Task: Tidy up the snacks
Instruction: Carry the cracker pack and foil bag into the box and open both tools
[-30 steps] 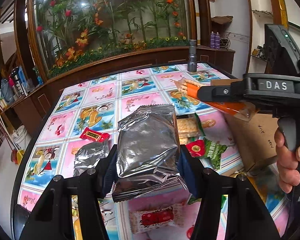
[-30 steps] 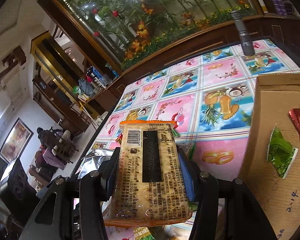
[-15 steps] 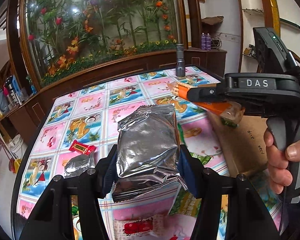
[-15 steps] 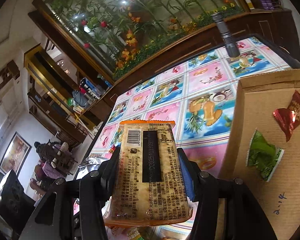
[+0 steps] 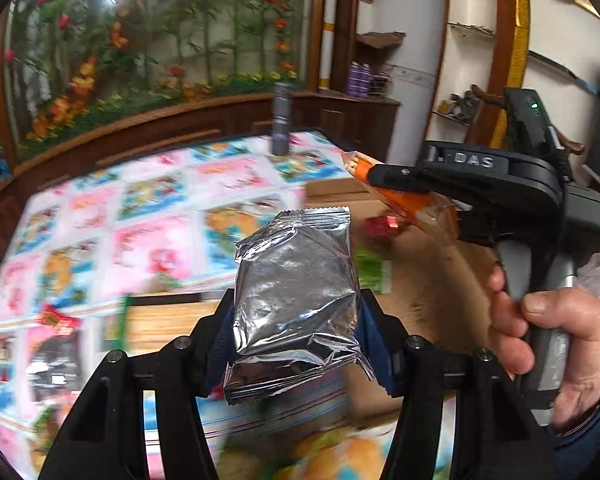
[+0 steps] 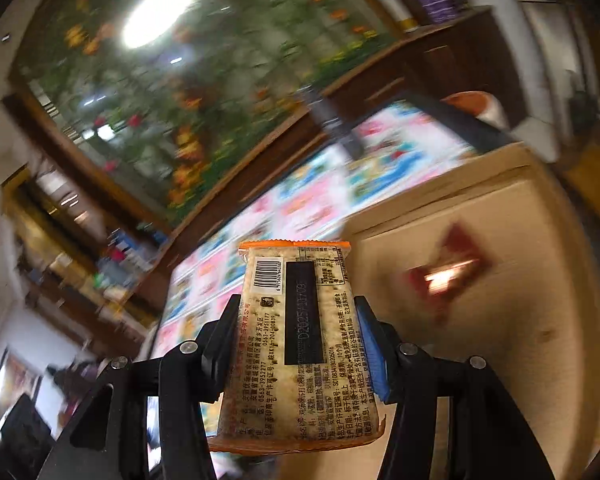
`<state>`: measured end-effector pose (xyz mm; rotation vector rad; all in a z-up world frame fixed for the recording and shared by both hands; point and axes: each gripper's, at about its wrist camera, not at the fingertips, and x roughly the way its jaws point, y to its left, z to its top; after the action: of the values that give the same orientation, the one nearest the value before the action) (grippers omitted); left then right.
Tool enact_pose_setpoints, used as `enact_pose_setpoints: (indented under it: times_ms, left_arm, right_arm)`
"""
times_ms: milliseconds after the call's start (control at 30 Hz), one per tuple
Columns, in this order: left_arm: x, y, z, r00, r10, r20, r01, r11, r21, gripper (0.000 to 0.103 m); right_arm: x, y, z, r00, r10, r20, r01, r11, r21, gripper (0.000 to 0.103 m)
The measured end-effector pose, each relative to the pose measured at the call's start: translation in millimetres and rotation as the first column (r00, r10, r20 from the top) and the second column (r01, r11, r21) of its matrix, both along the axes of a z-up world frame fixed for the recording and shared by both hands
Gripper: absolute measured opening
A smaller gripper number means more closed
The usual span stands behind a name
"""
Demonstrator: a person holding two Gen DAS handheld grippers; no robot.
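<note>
My left gripper (image 5: 296, 300) is shut on a crinkled silver foil packet (image 5: 296, 280), held upright above the table's flowered cloth (image 5: 160, 240). Just right of it lies an open cardboard box (image 5: 428, 280) with a red packet (image 5: 380, 226) and a green packet (image 5: 370, 270) inside. My right gripper (image 6: 298, 312) is shut on an orange-edged cracker pack (image 6: 296, 344), barcode side up. It hovers over the near left part of the cardboard box (image 6: 500, 340), where the red packet (image 6: 444, 276) shows blurred. In the left wrist view the cracker pack (image 5: 404, 200) juts out over the box.
A dark cylinder (image 5: 282, 120) stands at the table's far edge, before a wooden cabinet and flower display. Loose snacks, among them a red wrapper (image 5: 58, 318), lie on the cloth at the left. A person's hand (image 5: 552, 320) grips the right tool's handle.
Both grippers have swung to the right, each keeping its packet. The cardboard box now fills more of both views, and the loose snacks have slid to the left. The right wrist view has tilted.
</note>
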<state>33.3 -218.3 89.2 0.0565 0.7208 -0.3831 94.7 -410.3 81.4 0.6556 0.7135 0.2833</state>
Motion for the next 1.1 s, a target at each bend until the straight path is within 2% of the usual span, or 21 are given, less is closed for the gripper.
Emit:
enact_pose_setpoints:
  times_ms: [100, 200, 333, 400, 467, 533, 767, 933, 1100]
  left_arm:
    - [8, -25, -12, 0.997, -0.05, -0.053, 0.048, 0.998, -0.032, 0.057]
    - [12, -46, -25, 0.993, -0.086, -0.086, 0.083, 0.996, -0.031, 0.057]
    - [13, -61, -37, 0.987, -0.116, -0.11, 0.113, 0.993, -0.029, 0.057]
    - [11, -65, -42, 0.987, -0.116, -0.114, 0.114, 0.993, -0.019, 0.056]
    - [12, -66, -45, 0.986, -0.119, -0.121, 0.118, 0.993, -0.016, 0.05]
    - [14, -67, -48, 0.983, -0.124, -0.133, 0.122, 0.992, -0.023, 0.046]
    - [11, -67, -44, 0.984, -0.135, -0.12, 0.132, 0.991, -0.033, 0.047]
    - [6, -60, -38, 0.985, -0.126, -0.117, 0.121, 0.992, -0.043, 0.051]
    - [0, -49, -33, 0.989, -0.106, -0.107, 0.102, 0.994, -0.041, 0.052]
  right_arm:
    - [2, -25, -8, 0.996, -0.081, -0.048, 0.081, 0.997, 0.005, 0.057]
    - [4, -41, -15, 0.983, -0.156, -0.094, 0.153, 0.987, -0.046, 0.057]
    - [13, -48, -29, 0.96, -0.217, -0.176, 0.194, 0.971, -0.137, 0.057]
    - [13, -53, -34, 0.955, -0.223, -0.198, 0.194, 0.969, -0.153, 0.057]
    - [13, -53, -36, 0.953, -0.219, -0.209, 0.187, 0.969, -0.161, 0.057]
    - [13, -53, -35, 0.951, -0.227, -0.211, 0.19, 0.965, -0.182, 0.057]
    - [16, -48, -35, 0.948, -0.227, -0.222, 0.187, 0.964, -0.189, 0.059]
    - [9, -44, -19, 0.955, -0.256, -0.152, 0.215, 0.946, -0.241, 0.059]
    - [3, -37, -5, 0.979, -0.191, -0.065, 0.178, 0.968, -0.176, 0.059]
